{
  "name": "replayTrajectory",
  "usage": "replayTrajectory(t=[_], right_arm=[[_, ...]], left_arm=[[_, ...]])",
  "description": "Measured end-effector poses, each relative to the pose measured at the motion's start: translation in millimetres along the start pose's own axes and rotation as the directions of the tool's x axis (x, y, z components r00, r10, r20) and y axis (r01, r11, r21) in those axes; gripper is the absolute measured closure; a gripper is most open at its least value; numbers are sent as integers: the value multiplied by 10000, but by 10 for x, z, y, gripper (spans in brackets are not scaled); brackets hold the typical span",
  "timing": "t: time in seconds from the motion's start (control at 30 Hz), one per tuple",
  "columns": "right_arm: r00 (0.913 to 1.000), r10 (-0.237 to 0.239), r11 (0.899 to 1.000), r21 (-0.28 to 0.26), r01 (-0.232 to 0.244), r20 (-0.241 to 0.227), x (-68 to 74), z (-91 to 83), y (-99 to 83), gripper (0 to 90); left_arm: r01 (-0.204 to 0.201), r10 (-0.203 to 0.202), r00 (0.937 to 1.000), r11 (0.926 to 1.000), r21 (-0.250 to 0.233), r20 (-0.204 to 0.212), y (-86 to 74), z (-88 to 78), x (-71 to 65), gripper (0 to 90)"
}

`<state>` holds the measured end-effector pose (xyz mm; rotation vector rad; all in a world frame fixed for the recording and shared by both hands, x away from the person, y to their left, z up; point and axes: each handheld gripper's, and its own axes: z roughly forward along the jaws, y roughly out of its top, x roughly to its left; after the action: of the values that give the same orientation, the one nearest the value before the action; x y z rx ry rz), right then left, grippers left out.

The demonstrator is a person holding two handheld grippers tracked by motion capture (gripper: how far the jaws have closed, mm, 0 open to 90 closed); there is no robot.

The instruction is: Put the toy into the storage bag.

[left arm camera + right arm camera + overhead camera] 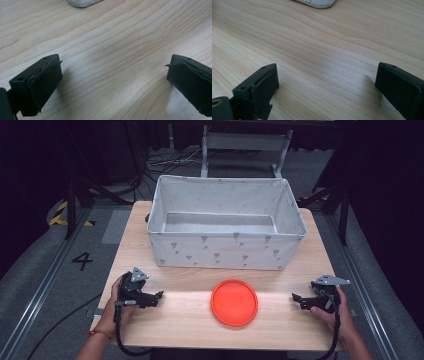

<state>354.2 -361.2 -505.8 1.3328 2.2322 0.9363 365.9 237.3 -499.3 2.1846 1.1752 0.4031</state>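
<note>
Orange disc [234, 302] lies flat on table [190, 325] at 6 o'clock, just in front of the grey fabric bin [226, 251]. Left gripper [156, 298] at 8 o'clock & right gripper [297, 300] at 4 o'clock, both w/ fingers spread wide, holding nothing

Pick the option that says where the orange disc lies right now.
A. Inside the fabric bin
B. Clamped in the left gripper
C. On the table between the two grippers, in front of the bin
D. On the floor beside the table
C: the orange disc lies flat on the table, in front of the fabric bin, with the left gripper and right gripper open at either side, neither touching it.
</note>
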Motion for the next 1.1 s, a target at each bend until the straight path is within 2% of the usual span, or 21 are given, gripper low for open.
replayTrajectory(t=[0.27,0.3,0.4,0.5,0.57,0.63,0.7,0.77,0.87,0.93,0.97,1.0,1.07,1.1], right_arm=[[10000,-48,10000,23,48,-63,-6,0,2,51],[10000,-52,10000,50,53,-69,-7,-2,3,53],[9997,-111,9999,106,113,-202,-1,-28,5,108],[9977,-387,9992,101,393,-565,43,-68,13,208],[9945,-449,9989,113,462,-950,96,-84,11,217],[9928,-524,9984,145,543,-1078,133,-93,16,220],[9868,-731,9972,70,749,-1446,231,-119,59,222],[9821,-956,9954,-133,947,-1624,316,-146,122,216],[9664,-1480,9888,-476,1411,-2102,510,-178,282,208],[9520,-1834,9829,-601,1738,-2449,631,-171,385,205],[9368,-2051,9786,-776,1908,-2834,747,-144,479,204],[9368,-2051,9786,-776,1908,-2834,747,-144,479,204],[9201,-2265,9739,-846,2104,-3195,862,-103,565,208],[9053,-2568,9665,-856,2421,-3383,981,-50,638,207]], left_arm=[[-283,283,9993,9996,3,260,-79,-70,4,4],[-411,412,9989,9992,-27,222,-83,-77,15,4],[-449,449,9984,9990,-13,343,-91,-82,20,3],[-516,516,9976,9987,-15,462,-94,-83,32,1],[-586,586,9971,9983,-27,481,-97,-85,46,2],[-605,605,9970,9982,-1,475,-97,-89,49,2],[-577,576,9972,9983,9,474,-101,-92,48,1],[-549,547,9974,9985,23,473,-103,-94,47,2],[-553,553,9972,9985,-17,493,-105,-93,50,2],[-555,555,9972,9985,-11,495,-105,-94,50,2],[-548,548,9973,9985,-6,490,-105,-94,49,2],[-528,528,9975,9986,-7,479,-106,-95,48,2],[-500,498,9976,9987,20,478,-109,-98,47,2],[-496,494,9976,9988,18,477,-109,-98,47,2]])
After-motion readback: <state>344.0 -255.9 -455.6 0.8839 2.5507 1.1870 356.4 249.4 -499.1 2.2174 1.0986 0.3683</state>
